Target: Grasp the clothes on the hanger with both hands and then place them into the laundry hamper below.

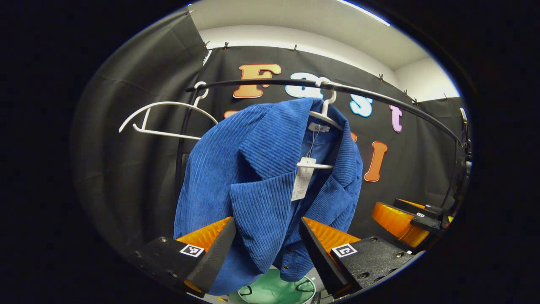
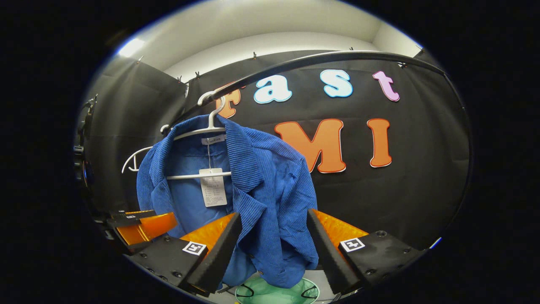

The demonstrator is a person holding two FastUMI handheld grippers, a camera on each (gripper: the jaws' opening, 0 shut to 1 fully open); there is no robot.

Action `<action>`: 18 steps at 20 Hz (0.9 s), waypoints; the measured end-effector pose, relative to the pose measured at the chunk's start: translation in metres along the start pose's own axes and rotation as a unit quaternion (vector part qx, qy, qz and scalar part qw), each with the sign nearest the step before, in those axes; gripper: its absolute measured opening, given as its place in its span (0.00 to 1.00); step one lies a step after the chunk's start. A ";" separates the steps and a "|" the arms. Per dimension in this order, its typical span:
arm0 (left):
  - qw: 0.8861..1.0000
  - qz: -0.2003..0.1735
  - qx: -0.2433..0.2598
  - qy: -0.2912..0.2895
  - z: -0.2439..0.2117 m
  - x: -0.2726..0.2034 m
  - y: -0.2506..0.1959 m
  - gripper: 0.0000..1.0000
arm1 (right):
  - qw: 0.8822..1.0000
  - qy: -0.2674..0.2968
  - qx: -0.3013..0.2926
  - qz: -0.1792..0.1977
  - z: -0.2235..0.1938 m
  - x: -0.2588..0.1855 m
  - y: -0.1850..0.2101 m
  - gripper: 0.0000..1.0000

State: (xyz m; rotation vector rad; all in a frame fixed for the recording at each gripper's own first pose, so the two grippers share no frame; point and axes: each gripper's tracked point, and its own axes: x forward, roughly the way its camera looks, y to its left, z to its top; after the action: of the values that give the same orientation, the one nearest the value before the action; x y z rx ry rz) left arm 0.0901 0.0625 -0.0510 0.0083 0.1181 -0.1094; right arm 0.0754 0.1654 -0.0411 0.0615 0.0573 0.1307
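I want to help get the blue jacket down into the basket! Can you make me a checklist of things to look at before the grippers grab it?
1. Jacket on its hanger: ok. The blue jacket hangs on the white hanger from the black rail.
2. Left gripper open: ok, fingers spread with jacket cloth between them.
3. Right gripper open: ok, fingers spread around the jacket's front edge.
4. Fingers pressing the cloth: not ok, neither gripper has closed yet.
5. Hamper below: ok, the green hamper sits under the jacket.
6. Spare hanger out of the way: ok, it hangs off to the side.
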 end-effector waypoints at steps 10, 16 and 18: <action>1.000 -0.005 0.006 -0.004 0.004 0.010 0.006 0.91 | 1.000 0.010 0.008 0.016 -0.012 0.027 0.005 1.00; 1.000 -0.003 0.010 -0.006 0.008 0.015 0.008 0.84 | 1.000 0.018 0.005 0.024 -0.018 0.057 0.007 1.00; 1.000 -0.005 0.014 -0.005 0.009 0.015 0.007 0.83 | 0.999 0.023 0.008 0.033 -0.022 0.066 0.010 1.00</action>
State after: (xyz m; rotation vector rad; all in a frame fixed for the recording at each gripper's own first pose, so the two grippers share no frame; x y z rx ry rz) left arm 0.1070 0.0680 -0.0438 0.0344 0.1059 -0.1208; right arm 0.1384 0.1854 -0.0661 0.0769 0.1027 0.1984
